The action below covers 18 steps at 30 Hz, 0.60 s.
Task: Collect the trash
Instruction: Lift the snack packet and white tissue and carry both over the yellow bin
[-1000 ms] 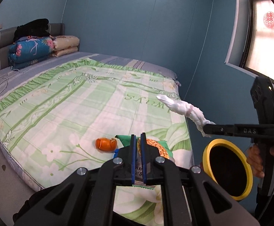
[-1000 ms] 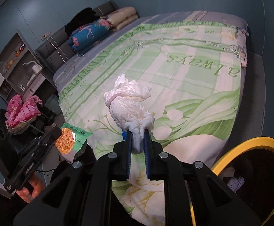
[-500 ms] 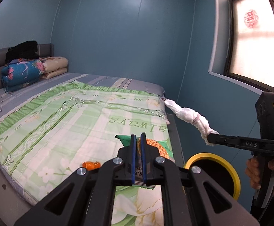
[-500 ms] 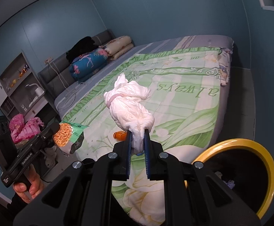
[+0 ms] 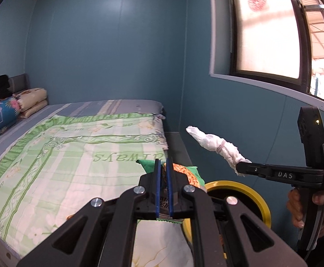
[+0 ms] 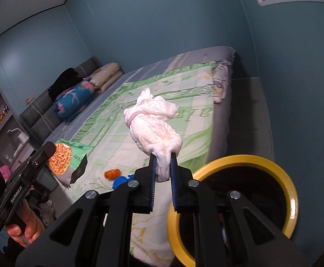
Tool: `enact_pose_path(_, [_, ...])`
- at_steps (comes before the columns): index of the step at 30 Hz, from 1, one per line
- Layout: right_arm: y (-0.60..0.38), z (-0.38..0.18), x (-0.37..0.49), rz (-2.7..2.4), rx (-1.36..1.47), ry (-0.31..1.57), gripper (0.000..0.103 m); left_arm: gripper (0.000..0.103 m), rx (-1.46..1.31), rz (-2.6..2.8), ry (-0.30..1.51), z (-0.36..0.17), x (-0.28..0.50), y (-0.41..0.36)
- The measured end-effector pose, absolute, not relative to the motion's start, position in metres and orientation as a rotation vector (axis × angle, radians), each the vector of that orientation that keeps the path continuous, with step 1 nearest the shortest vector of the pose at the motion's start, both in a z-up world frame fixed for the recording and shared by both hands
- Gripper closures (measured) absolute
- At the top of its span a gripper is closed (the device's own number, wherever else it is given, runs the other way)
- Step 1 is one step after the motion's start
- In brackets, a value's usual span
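My left gripper [image 5: 164, 173] is shut on a green snack bag [image 5: 185, 173] with an orange picture; the bag also shows in the right wrist view [image 6: 67, 155], held above the bed's near edge. My right gripper [image 6: 163, 158] is shut on a rolled white diaper [image 6: 155, 124], which also shows in the left wrist view [image 5: 215, 145]. A yellow-rimmed bin [image 6: 246, 159] stands on the floor beside the bed, just below and right of the diaper; it also shows in the left wrist view [image 5: 251, 191]. An orange scrap [image 6: 112, 174] and a blue scrap [image 6: 120, 180] lie on the bed.
The bed [image 5: 61, 155] with a green floral cover fills the left. Folded quilts [image 5: 3, 113] are stacked at its head. A blue wall and a window [image 5: 268, 29] are to the right. A shelf [image 6: 3, 120] stands beyond the bed.
Both grippers have risen and tilted up, still holding the snack bag and the diaper. The bin now sits closer under the right gripper, and the orange scrap has left the left wrist view.
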State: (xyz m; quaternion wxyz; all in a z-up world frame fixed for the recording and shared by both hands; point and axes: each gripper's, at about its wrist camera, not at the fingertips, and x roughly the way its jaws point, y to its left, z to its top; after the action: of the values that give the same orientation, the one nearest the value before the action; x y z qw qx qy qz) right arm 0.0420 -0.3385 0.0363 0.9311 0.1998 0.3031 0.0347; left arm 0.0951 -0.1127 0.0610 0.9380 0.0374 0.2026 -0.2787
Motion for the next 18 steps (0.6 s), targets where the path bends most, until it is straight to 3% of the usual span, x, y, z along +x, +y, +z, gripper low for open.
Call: enact_pose_path(18, [-0.400, -0.013, 0.043, -0.038, 0.492, 0.677, 0.091, 0.098, 0.144, -0.630, 0.531, 0.021, 0.120, -0.199])
